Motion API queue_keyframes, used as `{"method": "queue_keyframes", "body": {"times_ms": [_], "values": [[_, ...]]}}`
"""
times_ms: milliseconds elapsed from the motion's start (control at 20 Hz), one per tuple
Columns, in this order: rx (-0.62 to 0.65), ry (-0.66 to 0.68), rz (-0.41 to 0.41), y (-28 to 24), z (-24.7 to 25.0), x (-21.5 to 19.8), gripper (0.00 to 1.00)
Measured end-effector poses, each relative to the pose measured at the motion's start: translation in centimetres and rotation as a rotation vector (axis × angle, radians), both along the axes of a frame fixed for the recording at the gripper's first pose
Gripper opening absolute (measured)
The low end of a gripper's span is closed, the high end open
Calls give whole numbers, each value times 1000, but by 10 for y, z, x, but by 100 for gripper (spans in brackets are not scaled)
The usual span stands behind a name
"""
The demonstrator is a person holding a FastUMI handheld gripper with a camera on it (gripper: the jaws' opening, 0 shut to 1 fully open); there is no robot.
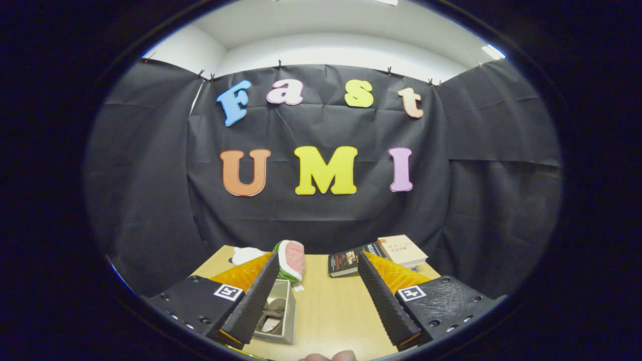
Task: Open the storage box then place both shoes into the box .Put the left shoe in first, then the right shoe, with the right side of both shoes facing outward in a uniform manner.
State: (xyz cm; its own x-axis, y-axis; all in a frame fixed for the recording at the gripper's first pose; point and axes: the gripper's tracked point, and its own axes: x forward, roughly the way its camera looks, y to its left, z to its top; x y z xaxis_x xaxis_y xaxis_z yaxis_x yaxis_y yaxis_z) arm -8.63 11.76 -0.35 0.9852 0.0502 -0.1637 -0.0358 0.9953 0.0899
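Observation:
My gripper [317,258] hangs open above the wooden table [326,311], its fingers spread wide with only bare tabletop between them. A pale storage box [281,313] sits on the table just inside the left finger [253,301], which hides part of it. Its top is open, and a brownish shoe-like thing [272,316] lies inside. Just beyond the box, near the left fingertip, is a pink and white object with a green edge [291,258]. I cannot tell what that object is.
Two books [351,260] lie stacked at the table's far right, a pale one [401,249] on top. A white object [247,254] sits at the far left corner. The black cloth wall stands right behind the table. Part of a person's hand [328,357] shows at the near edge.

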Motion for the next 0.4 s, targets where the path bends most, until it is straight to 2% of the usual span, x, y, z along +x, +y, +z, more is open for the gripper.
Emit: {"method": "queue_keyframes", "body": {"times_ms": [400], "values": [[14, 18, 1, -4, -8, -9, 96]]}}
